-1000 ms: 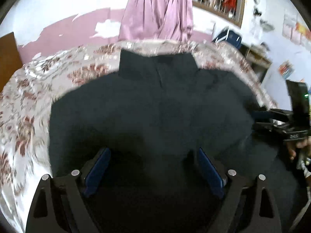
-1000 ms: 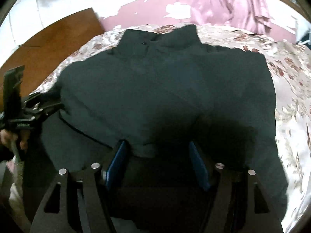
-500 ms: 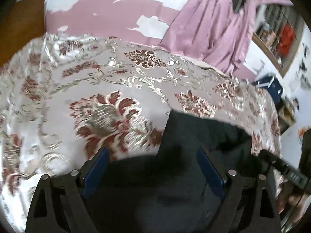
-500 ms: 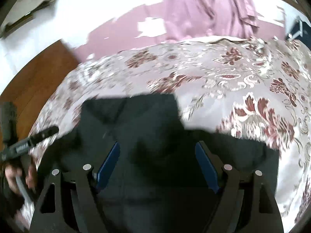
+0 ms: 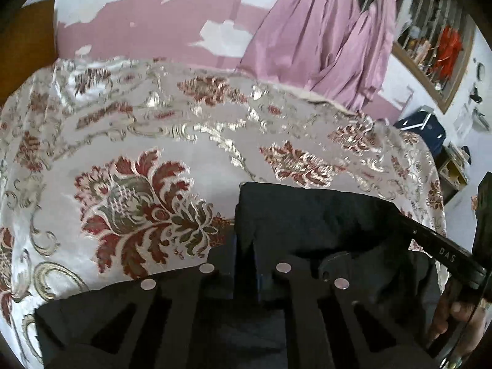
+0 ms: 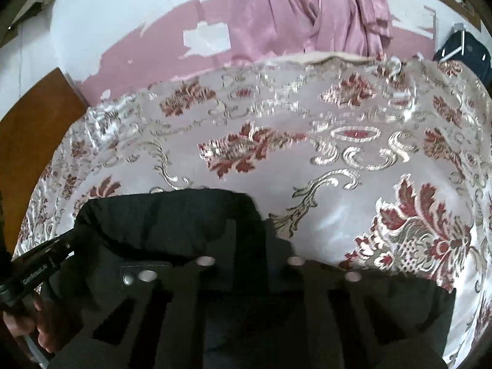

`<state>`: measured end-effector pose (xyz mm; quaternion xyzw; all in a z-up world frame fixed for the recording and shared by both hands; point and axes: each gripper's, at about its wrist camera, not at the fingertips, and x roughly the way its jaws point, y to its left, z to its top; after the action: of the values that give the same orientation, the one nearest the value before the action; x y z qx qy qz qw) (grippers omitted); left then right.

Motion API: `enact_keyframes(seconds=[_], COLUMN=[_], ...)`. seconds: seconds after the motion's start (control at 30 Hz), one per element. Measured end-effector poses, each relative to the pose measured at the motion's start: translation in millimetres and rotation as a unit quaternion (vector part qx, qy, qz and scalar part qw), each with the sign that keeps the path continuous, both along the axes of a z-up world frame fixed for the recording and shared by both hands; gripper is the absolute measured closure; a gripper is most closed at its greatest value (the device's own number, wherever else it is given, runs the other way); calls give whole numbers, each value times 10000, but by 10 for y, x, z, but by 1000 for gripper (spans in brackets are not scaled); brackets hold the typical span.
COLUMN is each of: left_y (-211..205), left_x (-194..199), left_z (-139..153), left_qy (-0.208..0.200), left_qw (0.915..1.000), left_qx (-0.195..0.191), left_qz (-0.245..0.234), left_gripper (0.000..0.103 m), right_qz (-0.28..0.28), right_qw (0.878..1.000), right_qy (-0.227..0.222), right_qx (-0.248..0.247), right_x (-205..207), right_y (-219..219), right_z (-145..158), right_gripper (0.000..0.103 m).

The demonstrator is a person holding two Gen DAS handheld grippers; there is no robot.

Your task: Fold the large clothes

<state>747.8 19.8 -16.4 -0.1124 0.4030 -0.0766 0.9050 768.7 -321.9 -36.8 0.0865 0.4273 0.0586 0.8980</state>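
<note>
The floral-patterned satin bedspread [image 5: 129, 141] spreads out beyond both sets of fingers, probably slick under cloth. On it, directly at the fingertips, lies the large dark heavy-fabric garment [image 5: 313, 215], soft and floppy yet weighty (likely a jacket). The left gripper [image 5: 246, 261] is clamped on its collar edge; the right gripper [image 6: 249, 246] is closing on the same raised edge.

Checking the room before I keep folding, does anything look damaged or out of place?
Yes: the pink wall behind the bed has white patches where its paint looks peeled. The dark garment shows no damage.
</note>
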Motion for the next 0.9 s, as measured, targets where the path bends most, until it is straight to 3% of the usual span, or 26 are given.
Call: enact_keyframes(seconds=[0.1,0.2,0.47,0.57,0.7,0.9], left_y=[59,186,313,368,299,230], left_x=[-177,-381,-957,-1133,-1239,-1209], left_z=[135,236,244,42,-209,-500], left_qy=[-273,-407,-300,13,335,679], left_qw=[9996,9988,9980,9978,9981,9968], left_qx=[21,-250,-487,-587,-271,-116], left_qz=[-79,-102,-260,-304,-447,-407], left_gripper=[95,96,97,97,98,98], right_qz=[123,252,598,643,732,697], right_qw=[9996,9982,9942,9944,9952,9962], right_qy=[-254,-527,-755,-676,-445,-17], right_qx=[4,-124,-473,-491,-471,-530], right_x=[-170,-375,-913,-1113,-1292,-1319], right_y=[-57,-134,-274,-347,-419,-399], right_z=[129,264,439,377,177,-241], right_gripper=[96,98,99,100,100,100])
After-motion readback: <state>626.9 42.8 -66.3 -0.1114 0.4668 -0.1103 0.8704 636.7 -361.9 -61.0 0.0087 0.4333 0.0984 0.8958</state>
